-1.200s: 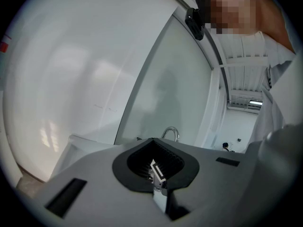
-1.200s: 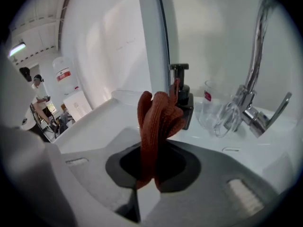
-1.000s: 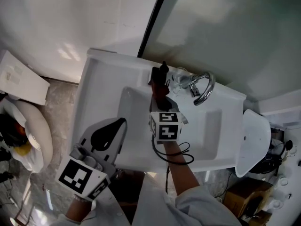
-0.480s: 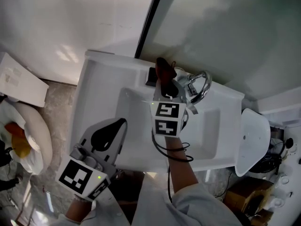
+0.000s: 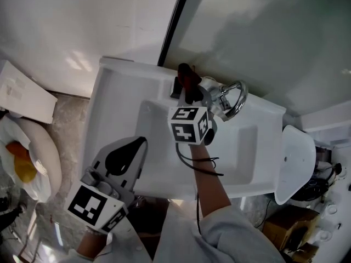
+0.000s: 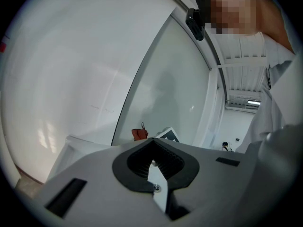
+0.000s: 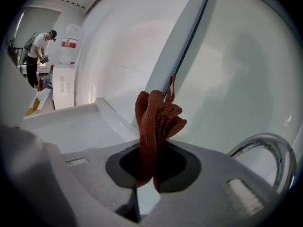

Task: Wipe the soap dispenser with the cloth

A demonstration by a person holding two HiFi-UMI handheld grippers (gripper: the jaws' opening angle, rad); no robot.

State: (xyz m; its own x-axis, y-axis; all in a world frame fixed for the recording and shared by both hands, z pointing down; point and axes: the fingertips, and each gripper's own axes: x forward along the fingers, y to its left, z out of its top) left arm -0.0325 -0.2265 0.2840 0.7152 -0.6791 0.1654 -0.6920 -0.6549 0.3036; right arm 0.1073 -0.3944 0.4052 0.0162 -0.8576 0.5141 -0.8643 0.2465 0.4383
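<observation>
My right gripper [image 5: 191, 96] reaches over the white sink [image 5: 115, 100] and is shut on a rust-red cloth [image 5: 186, 75]. The cloth bunches up above the jaws at the back rim, left of the chrome tap [image 5: 235, 102]. A dark shape [image 5: 175, 88] beside the cloth looks like the soap dispenser; cloth and gripper hide most of it. In the right gripper view the cloth [image 7: 156, 122] stands out of the shut right gripper [image 7: 151, 169], and no dispenser shows. My left gripper [image 5: 140, 142] hangs over the sink's front left, shut and empty [image 6: 154, 167].
A wall and a mirror or glass panel [image 5: 258, 32] rise right behind the sink. A black cable [image 5: 200, 166] loops over the basin below my right gripper. A white toilet lid [image 5: 299, 163] is at the right. A person stands far off [image 7: 38, 51].
My right gripper has carried the cloth toward the sink's back rim and a little left; the dark pump top seen a second ago is now covered. The left gripper has not moved.
</observation>
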